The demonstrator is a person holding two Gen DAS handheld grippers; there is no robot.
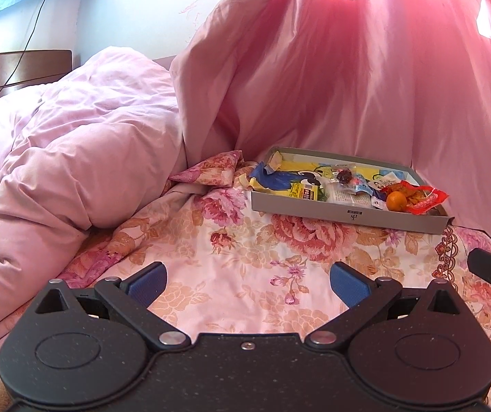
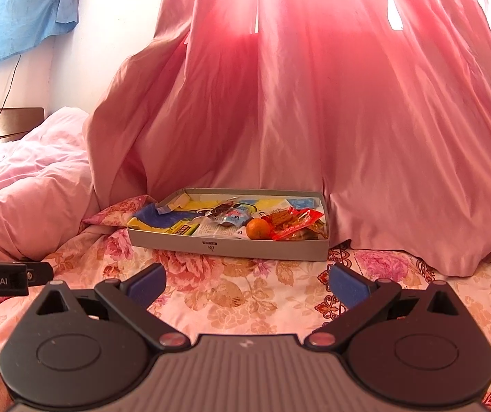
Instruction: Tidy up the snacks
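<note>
My left gripper (image 1: 248,283) and right gripper (image 2: 247,285) gape empty over the floral bedspread (image 2: 245,295), short of the snack-filled grey box (image 2: 231,248).

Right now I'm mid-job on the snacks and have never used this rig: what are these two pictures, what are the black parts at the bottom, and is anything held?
Each picture comes from a fisheye camera on a hand-held tool, looking forward along its two blue-padded fingers. The black parts are the tools themselves: the left tool in one view, the right tool in the other. Both are open and hold nothing. They hover over a floral bedspread. Ahead lies a shallow grey box of snacks: an orange, a red packet, a yellow and blue wrapper hanging over the box's left end, and smaller wrapped items. A pink curtain hangs behind the box, and a pink duvet is heaped to the left.
</note>
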